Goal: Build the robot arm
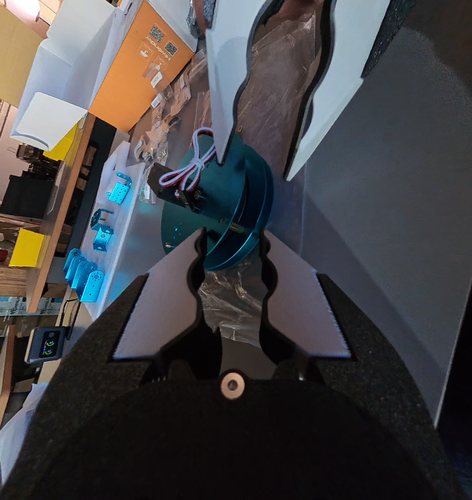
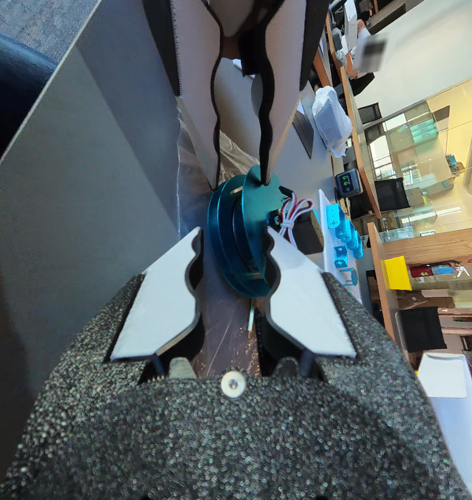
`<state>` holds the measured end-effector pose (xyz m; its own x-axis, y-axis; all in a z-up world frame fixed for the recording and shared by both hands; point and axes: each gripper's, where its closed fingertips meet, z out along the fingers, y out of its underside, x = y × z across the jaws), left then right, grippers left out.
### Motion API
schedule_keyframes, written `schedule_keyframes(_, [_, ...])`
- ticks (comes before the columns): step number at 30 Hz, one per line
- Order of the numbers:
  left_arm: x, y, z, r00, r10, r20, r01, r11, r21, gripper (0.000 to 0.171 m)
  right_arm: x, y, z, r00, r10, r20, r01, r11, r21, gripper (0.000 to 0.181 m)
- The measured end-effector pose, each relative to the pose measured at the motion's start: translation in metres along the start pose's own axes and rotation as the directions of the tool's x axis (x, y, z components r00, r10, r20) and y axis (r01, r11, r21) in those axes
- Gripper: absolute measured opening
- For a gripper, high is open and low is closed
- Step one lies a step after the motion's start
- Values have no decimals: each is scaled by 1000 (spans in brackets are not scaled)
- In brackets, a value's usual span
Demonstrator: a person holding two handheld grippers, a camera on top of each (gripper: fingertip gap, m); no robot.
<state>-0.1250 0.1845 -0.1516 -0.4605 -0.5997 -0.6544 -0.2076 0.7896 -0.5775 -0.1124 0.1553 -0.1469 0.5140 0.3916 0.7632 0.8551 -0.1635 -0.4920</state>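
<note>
A teal round base point(image 1: 224, 205) of stacked metal discs carries a black servo point(image 1: 175, 189) with a bundled red and white wire point(image 1: 197, 165). My left gripper point(image 1: 232, 231) straddles the stack's rim, with both fingertips against it. It is shut on the base. My right gripper point(image 2: 233, 230) straddles the opposite rim of the base point(image 2: 229, 238). One of its fingertips touches the top plate and the other stands a little off the lowest disc, so it is open. Each gripper shows in the other's view: the right one point(image 1: 253, 170) and the left one point(image 2: 239, 185).
A grey panel point(image 1: 392, 216) runs close beside both grippers. Crumpled clear plastic point(image 1: 229, 303) lies under the base. White foam with several blue metal brackets point(image 1: 115, 216), bags of small parts point(image 1: 159, 135), an orange box point(image 1: 137, 75) and a small screen device point(image 1: 46, 345) lie beyond. The tips of one gripper are about 4 centimetres away from the tips of the other.
</note>
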Motion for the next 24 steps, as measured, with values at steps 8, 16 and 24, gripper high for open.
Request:
schedule_keyframes(8, [-4,-1,4,999,13,45,-13,1000,0,33,7,4,17,990,-117,-81,107,987,-118,33])
schedule_keyframes(16, [-8,-11,0,981,103,165,-109,994,31,6,5,4,13,960,-244,-133,223,962,-157,24])
schedule_keyframes(24, [0,-6,-1,996,27,82,-30,999,32,17,4,5,14,969,-223,-108,206,967,-153,25])
